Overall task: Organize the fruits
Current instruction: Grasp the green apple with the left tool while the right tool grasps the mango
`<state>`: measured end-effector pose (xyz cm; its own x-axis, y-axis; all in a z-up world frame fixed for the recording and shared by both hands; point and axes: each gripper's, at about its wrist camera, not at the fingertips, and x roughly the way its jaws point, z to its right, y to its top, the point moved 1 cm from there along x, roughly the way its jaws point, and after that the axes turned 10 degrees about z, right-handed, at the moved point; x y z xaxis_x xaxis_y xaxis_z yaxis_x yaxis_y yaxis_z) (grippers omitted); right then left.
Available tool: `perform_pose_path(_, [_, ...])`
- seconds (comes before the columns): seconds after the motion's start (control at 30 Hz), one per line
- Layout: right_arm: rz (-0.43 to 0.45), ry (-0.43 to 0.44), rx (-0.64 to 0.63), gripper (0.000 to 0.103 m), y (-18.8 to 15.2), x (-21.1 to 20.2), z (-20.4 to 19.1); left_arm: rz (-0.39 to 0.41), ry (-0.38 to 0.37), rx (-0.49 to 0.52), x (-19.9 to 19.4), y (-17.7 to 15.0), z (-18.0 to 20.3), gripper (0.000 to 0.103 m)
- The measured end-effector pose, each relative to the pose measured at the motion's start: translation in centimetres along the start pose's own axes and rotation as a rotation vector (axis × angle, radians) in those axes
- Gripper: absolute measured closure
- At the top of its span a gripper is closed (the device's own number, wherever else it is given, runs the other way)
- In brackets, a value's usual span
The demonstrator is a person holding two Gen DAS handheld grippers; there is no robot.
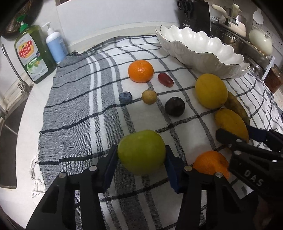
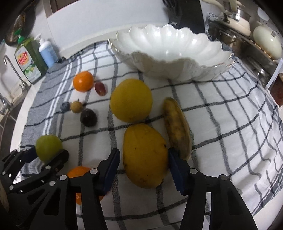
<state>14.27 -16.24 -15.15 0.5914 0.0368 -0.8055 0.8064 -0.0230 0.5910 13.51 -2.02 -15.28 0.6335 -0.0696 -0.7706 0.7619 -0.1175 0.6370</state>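
My left gripper [image 1: 141, 155] is shut on a green apple [image 1: 141, 152], low over the checked cloth; it also shows in the right wrist view [image 2: 48, 147]. My right gripper [image 2: 144, 159] is shut on a yellow mango [image 2: 145, 155], which rests on the cloth. An empty white scalloped bowl [image 2: 176, 70] stands at the back. On the cloth lie a round yellow fruit [image 2: 130, 100], a banana [image 2: 176, 127], an orange [image 2: 83, 81], a red grape [image 2: 100, 88], a blueberry [image 2: 65, 107], a small tan fruit [image 2: 76, 106], a dark plum [image 2: 88, 117] and a second orange [image 1: 211, 163] between the grippers.
A green dish soap bottle [image 1: 32, 53] and a blue pump bottle [image 1: 54, 44] stand at the back left beside the sink and tap [image 1: 16, 70]. A knife block [image 1: 193, 15], pots and a kettle [image 1: 230, 17] crowd the back right behind the bowl.
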Motion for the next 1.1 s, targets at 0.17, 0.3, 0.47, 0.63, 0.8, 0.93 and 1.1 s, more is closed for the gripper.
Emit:
perform_pose_path(0.17, [0.002,0.006,0.015,0.053,-0.2,0.1,0.4,0.003,-0.001,0.01,-0.1,-0.1,0.2,0.055])
perform_pose_path(0.3, [0.001,0.012,0.021,0.053,-0.3,0.0,0.4,0.003,-0.013,0.006,-0.4,-0.1,0.2,0.055])
perform_pose_path(0.47, [0.021,0.016,0.024,0.054,-0.4,-1.0,0.5,0.036,-0.006,0.016,-1.6,0.3,0.2,0.056])
perform_pose_path(0.63, [0.06,0.017,0.025,0.054,0.1,-2.6,0.7,0.068,-0.001,0.027,-3.0,0.7,0.4,0.056])
perform_pose_path(0.8, [0.094,0.02,0.024,0.054,0.6,-3.9,1.0,0.095,-0.007,0.036,-4.2,1.1,0.7,0.056])
perform_pose_path(0.93, [0.121,0.021,0.03,0.054,1.1,-5.0,1.4,0.108,-0.017,0.04,-5.0,1.5,1.0,0.056])
perform_pose_path(1.1, [0.154,0.018,0.04,0.054,1.8,-6.1,2.1,0.143,-0.019,0.053,-6.1,2.6,1.7,0.056])
